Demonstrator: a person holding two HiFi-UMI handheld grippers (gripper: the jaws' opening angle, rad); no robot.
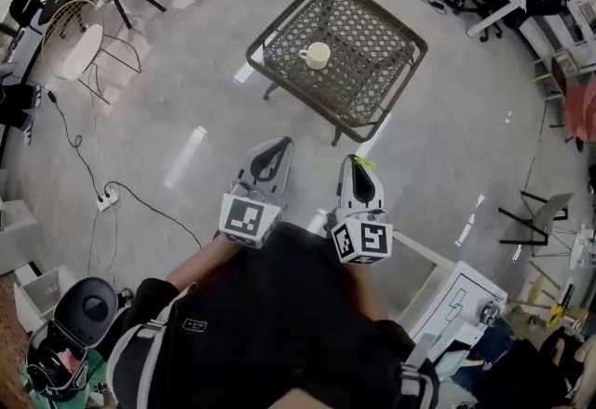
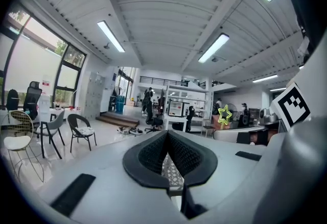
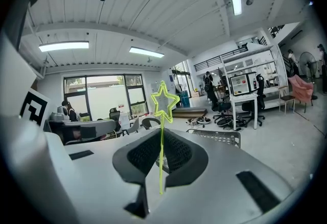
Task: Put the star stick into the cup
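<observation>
The person's black top filled the bottom of the head view, and both arms reached forward from it. The star stick stood upright in the right gripper. That gripper's jaws were pressed onto the thin yellow-green shaft, with the hollow star rising clear above the tips. In the head view the stick showed only as a small bright fleck at the nose of the right gripper. From the left gripper view the star appeared off to the right, above the other gripper's body.

The left gripper had its jaws closed tip to tip and held nothing; only a sliver of lattice showed through the gap lower down. In the head view it was level with the right one, just beside it but not touching. Each gripper carried a marker cube at its near end.

The cup — pale, handle to its left — sat upright near the middle of the dark lattice table, well apart from both grippers and straight ahead of them. Further out on the grey floor stood a white wire chair, and a power strip lay at the left with its cable trailing.
</observation>
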